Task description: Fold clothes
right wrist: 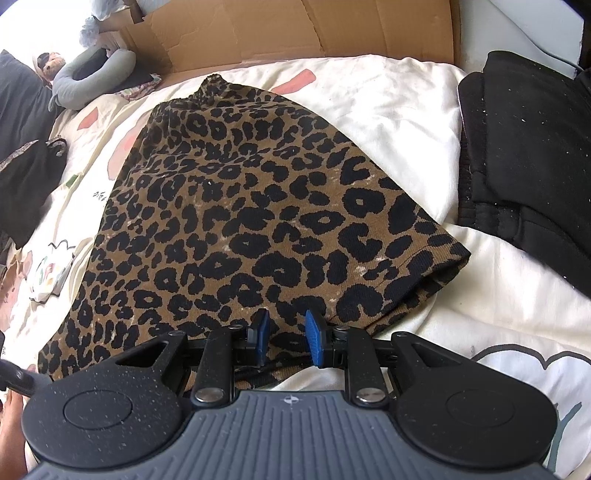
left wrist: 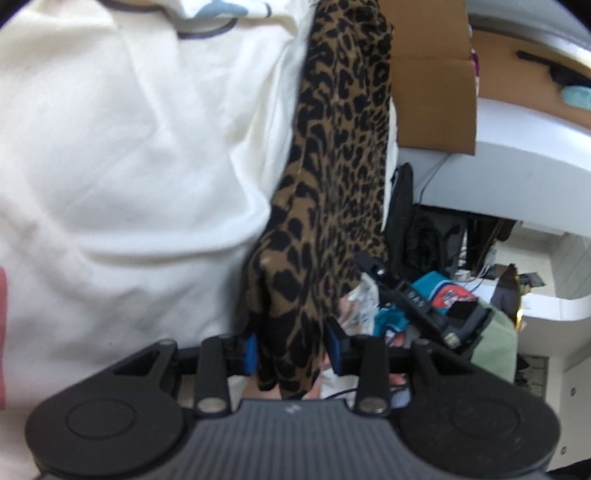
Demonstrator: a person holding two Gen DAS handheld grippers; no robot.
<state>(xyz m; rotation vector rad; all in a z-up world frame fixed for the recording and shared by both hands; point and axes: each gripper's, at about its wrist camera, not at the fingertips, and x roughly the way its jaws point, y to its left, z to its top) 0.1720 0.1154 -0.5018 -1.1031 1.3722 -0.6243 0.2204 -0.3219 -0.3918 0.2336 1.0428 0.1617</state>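
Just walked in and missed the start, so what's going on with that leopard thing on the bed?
A person is folding a leopard-print garment on a cream bedspread, with a hand-held gripper in each hand. The left hand-held gripper is shut on a bunched edge of it, and the right hand-held gripper has its near hem between its pads. Most of the garment lies spread flat, beside a black garment.

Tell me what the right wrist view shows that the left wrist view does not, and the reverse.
Only the right wrist view: the leopard garment spread flat on the cream bedding, folded black clothes at right, a grey neck pillow.
Only the left wrist view: the right gripper's body and a colourful clothes pile beyond it.
Both: the leopard garment between blue pads and cardboard behind.
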